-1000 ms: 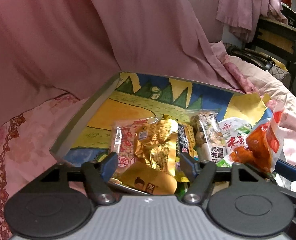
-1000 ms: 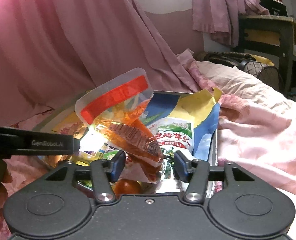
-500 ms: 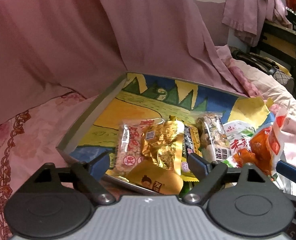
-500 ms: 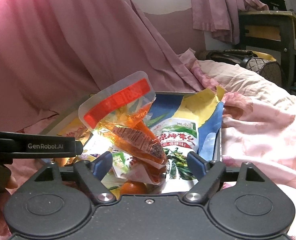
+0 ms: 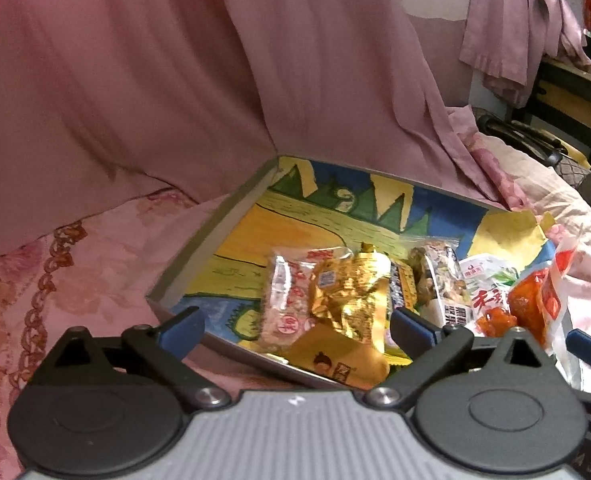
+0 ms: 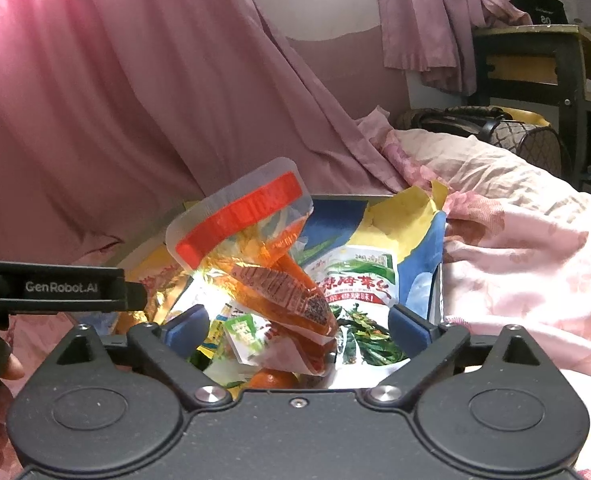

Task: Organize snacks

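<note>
Several snack packets crowd the near end of a shallow tray (image 5: 211, 236) that lies on a bed spread with a pink floral bedcover (image 5: 75, 264). The tray's floor is lined with a bright paper of blue, yellow and green shapes. Inside the tray, a crinkled gold foil packet (image 5: 347, 296) lies over a clear packet with red print (image 5: 285, 300), and an orange packet with a cartoon face (image 5: 335, 360) sits at the tray's near rim. Toward the tray's right side stands a clear pouch with a red band (image 6: 239, 216) holding orange-red pieces, tilted up above a white and green seaweed packet (image 6: 359, 284). The left gripper (image 5: 295, 320) hovers at the tray's near rim, its blue-tipped jaws spread wide after just opening, the gold foil packet seen between them but untouched. The right gripper (image 6: 295, 320) hangs over the tray's right half, its jaws likewise spread wide after just opening, the pouch with the red band between them and free of both pads. A pink curtain (image 5: 175, 80) hangs behind the tray. Beyond the tray to the right, a dark bag (image 6: 475, 124) rests on the bed beside a dark table (image 6: 535, 52) draped with more pink cloth.
</note>
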Demonstrator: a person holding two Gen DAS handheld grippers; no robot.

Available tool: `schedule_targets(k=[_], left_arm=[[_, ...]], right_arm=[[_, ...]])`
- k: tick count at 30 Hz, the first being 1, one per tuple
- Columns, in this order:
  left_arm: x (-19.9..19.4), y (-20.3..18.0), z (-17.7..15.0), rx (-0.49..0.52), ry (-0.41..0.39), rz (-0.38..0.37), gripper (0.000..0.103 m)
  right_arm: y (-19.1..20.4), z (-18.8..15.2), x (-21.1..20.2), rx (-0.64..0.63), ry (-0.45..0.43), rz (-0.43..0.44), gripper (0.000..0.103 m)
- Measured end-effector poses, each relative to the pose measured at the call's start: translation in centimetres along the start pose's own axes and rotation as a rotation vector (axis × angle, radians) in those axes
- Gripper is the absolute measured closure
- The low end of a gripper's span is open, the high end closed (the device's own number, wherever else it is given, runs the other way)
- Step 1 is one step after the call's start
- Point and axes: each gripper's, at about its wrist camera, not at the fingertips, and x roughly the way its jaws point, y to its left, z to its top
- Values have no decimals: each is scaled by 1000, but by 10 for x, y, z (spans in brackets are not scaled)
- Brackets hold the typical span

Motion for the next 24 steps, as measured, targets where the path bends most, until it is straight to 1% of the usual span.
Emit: schedule_targets(k=[5,12,17,24], left_arm=[[-12,9,1,-2,-4,20,1],[-31,19,-1,-4,-11,31,1],[-49,24,-4,-5,-20,29,1],[-79,37,-16,-32,-33,5,1]], right_arm=[[1,1,-6,10,-11,24,3],[4,2,-25,15,-59,35,1],[3,2,-48,24,-86,38,1],[11,1,-80,26,-117,46,1]])
